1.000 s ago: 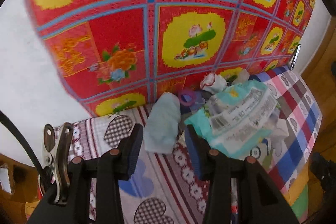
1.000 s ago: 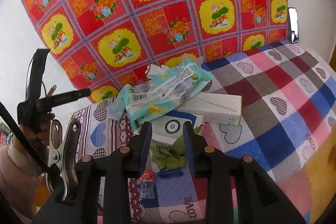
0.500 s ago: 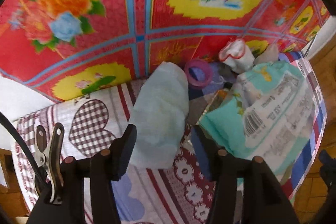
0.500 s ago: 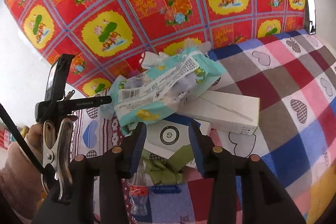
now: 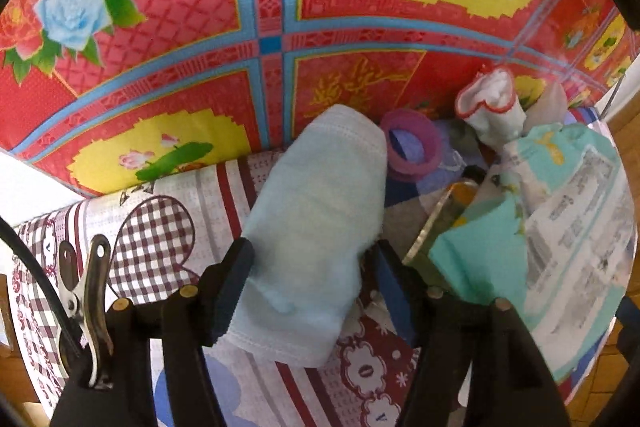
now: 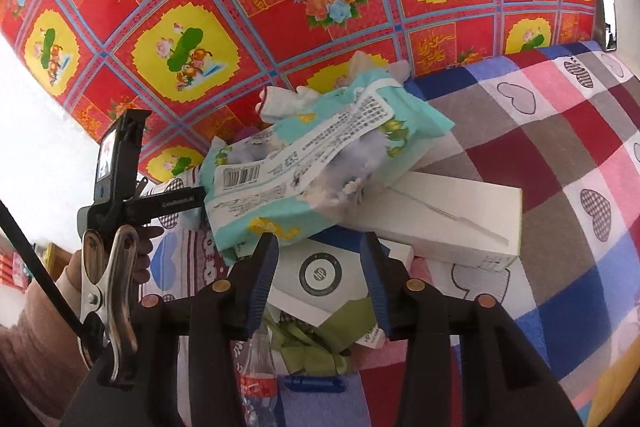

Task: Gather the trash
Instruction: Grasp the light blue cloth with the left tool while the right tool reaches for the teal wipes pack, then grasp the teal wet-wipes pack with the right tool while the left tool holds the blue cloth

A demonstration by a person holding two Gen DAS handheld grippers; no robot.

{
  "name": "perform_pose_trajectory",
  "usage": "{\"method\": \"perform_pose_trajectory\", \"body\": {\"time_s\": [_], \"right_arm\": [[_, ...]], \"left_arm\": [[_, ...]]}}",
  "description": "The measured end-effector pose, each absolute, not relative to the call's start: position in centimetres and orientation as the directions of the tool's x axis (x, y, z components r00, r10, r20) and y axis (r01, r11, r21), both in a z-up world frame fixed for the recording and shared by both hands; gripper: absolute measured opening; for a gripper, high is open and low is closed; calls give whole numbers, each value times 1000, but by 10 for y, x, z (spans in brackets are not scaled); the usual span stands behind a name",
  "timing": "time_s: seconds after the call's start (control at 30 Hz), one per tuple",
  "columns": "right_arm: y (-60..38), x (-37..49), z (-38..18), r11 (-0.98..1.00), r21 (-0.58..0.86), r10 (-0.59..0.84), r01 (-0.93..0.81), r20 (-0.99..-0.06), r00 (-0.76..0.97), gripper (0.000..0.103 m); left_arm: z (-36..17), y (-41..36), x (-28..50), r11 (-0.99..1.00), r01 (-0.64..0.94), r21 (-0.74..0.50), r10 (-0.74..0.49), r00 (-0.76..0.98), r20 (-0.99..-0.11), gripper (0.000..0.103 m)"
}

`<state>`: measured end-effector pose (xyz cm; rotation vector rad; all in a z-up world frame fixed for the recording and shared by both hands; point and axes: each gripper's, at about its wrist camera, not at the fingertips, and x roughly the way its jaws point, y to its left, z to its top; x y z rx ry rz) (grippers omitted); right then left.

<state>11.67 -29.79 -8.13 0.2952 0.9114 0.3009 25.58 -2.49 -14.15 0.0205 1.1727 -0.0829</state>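
Between the left jaws: a pale blue face mask (image 5: 316, 227) lies flat on the heart-patterned sheet (image 5: 160, 227), near the bed's back edge under the red flowered wall cloth (image 5: 272, 19).
Left gripper (image 5: 316, 279): spread wide, jaws just been opening; one finger either side of the mask's near end, the left pad at its edge, the right pad apart; no squeeze to be seen.
Behind the mask: a purple ring (image 5: 412, 147) just beside its far corner, and a white cloth with red trim (image 5: 490, 107) against the wall cloth.
Right of the mask: a torn teal wrapper (image 5: 560, 219) with printed labels; nothing legible inside it.
Right gripper (image 6: 320, 267): partly apart, jaws just been opening, holding nothing; it hangs over a flat white box with a round emblem (image 6: 320, 273).
Pile in front: the same wrapper (image 6: 320, 163) gapes open, its contents a pale blur; it rests on a long white carton (image 6: 448, 219).
Near edge: a green bag (image 6: 320, 339) and a clear bottle with red label (image 6: 258, 383).
Left side: a hand (image 6: 140, 251) holds the other tool.
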Motion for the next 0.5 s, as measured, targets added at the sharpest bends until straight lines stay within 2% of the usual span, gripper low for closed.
{"method": "perform_pose_trajectory", "body": {"time_s": [0.1, 0.27, 0.33, 0.37, 0.43, 0.47, 0.5], "right_arm": [[-296, 120, -84, 914, 387, 384, -122, -727, 570, 44], [-294, 126, -90, 905, 411, 398, -107, -732, 553, 44], [-294, 129, -93, 903, 418, 400, -98, -736, 546, 44], [-295, 130, -94, 903, 419, 399, -93, -738, 544, 44], [-295, 132, -97, 903, 421, 395, -81, -743, 541, 55], [-296, 134, -98, 903, 424, 393, -72, -744, 541, 64], [-296, 135, -99, 902, 427, 394, -70, -743, 540, 67]], "left_arm": [[-144, -32, 258, 996, 82, -18, -50, 400, -915, 71], [-150, -40, 252, 999, 51, -7, -29, 438, -899, 70], [-151, -41, 245, 999, 36, 22, 4, 451, -893, 56], [-150, -40, 241, 999, 30, 30, 13, 459, -888, 52], [-148, -34, 239, 1000, 5, 10, 6, 470, -883, 41], [-147, -30, 238, 1000, -10, -5, 0, 473, -881, 38], [-147, -27, 237, 1000, -22, -22, -9, 474, -880, 32]]}}
